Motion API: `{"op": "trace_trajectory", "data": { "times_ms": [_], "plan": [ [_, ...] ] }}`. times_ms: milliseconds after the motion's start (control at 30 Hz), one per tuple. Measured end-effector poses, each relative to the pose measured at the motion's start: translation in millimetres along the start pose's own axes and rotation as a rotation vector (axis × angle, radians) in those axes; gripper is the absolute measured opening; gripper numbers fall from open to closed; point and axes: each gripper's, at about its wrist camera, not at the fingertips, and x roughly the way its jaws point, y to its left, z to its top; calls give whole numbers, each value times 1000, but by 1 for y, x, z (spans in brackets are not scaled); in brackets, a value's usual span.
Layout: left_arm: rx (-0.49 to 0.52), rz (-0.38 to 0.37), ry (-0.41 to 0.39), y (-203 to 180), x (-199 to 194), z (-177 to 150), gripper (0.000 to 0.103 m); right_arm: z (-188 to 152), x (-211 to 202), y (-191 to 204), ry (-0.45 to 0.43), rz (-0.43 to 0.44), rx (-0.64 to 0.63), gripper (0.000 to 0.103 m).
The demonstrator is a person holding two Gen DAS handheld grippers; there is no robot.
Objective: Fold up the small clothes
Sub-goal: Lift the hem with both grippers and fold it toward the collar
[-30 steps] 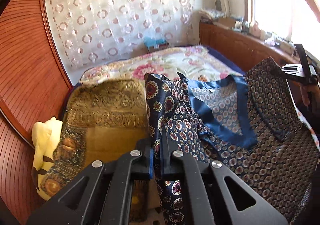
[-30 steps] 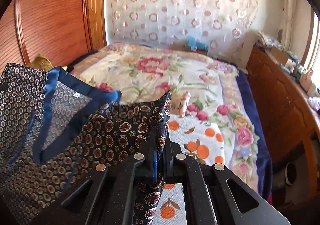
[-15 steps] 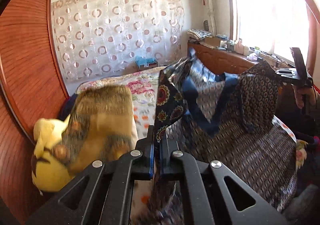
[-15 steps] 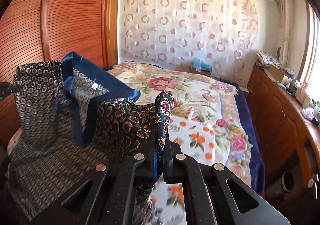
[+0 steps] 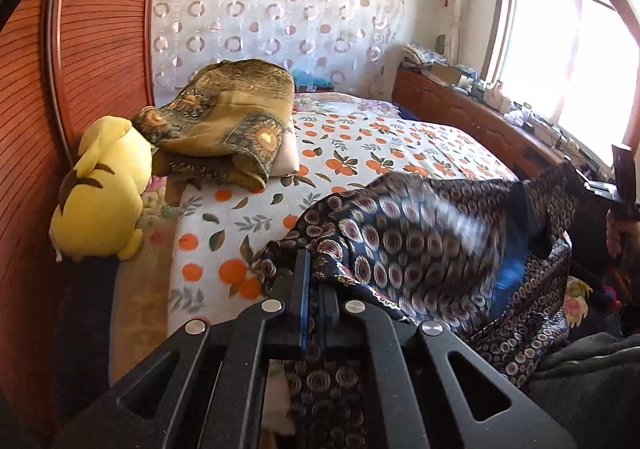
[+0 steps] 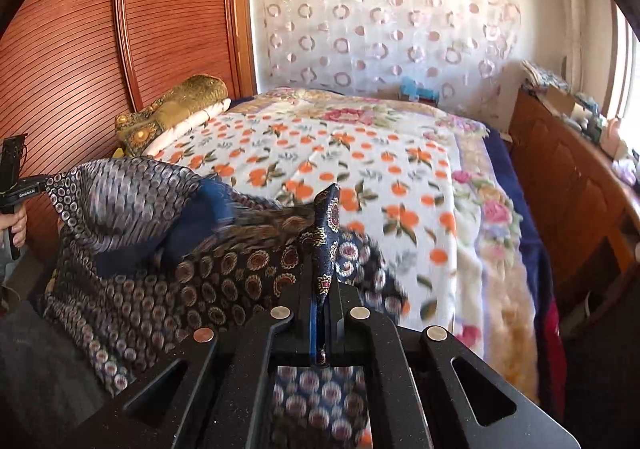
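A dark navy garment with a circle print and blue collar trim (image 5: 420, 241) hangs stretched between both grippers over the near edge of the bed; it also shows in the right wrist view (image 6: 168, 249). My left gripper (image 5: 314, 289) is shut on one corner of it. My right gripper (image 6: 324, 289) is shut on the other corner, which sticks up between the fingers. Each gripper also shows in the other's view, the right one at far right (image 5: 612, 185), the left one at far left (image 6: 16, 185). The cloth is motion blurred.
The bed carries an orange-print sheet (image 5: 360, 153) (image 6: 320, 153) over a floral blanket (image 6: 492, 209). A gold patterned cloth (image 5: 232, 117) lies on a pillow by a yellow plush toy (image 5: 100, 189). A wooden wardrobe (image 6: 120, 49) stands left, a wooden sideboard (image 6: 568, 185) right.
Both grippers have swung the garment down from upright toward the bed. The cloth now hangs lower and flatter between them, and more of the orange-print sheet is in view.
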Motion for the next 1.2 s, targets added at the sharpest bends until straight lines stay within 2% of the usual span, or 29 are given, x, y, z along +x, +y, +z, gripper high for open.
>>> {"op": "trace_trajectory", "data": {
  "times_ms": [267, 367, 500, 667, 733, 767, 867, 967, 1000, 1100, 1200],
  "plan": [
    [19, -15, -37, -10, -35, -5, 4, -18, -45, 8, 20, 2, -16, 1],
    [21, 2, -31, -6, -41, -7, 4, -12, -49, 10, 29, 18, -23, 1],
    [-10, 29, 14, 9, -29, -14, 5, -22, -34, 13, 85, 36, 0, 1],
    [-34, 15, 37, 20, -29, -19, 5, -31, -16, 12, 144, 34, 15, 3],
    [-23, 10, 23, 22, -37, -17, 18, -24, -19, 10, 140, 26, 14, 9],
    [-18, 16, 15, 22, -40, -16, 28, -22, -20, 8, 137, 16, 12, 11],
    [-7, 16, -13, 25, -52, -11, 45, -11, -42, 8, 113, -4, 7, 22],
    [-3, 26, -38, 25, -59, -5, 56, 0, -57, 4, 78, -19, 15, 41],
    [-1, 31, -45, 25, -59, -2, 64, 0, -61, 3, 66, -30, 14, 47],
    [0, 20, -56, 23, -53, 5, 75, 8, -59, -1, 40, -51, 28, 48],
    [7, -2, -61, 19, -40, 18, 75, 9, -36, -4, 46, -45, 65, 48]
  ]
}}
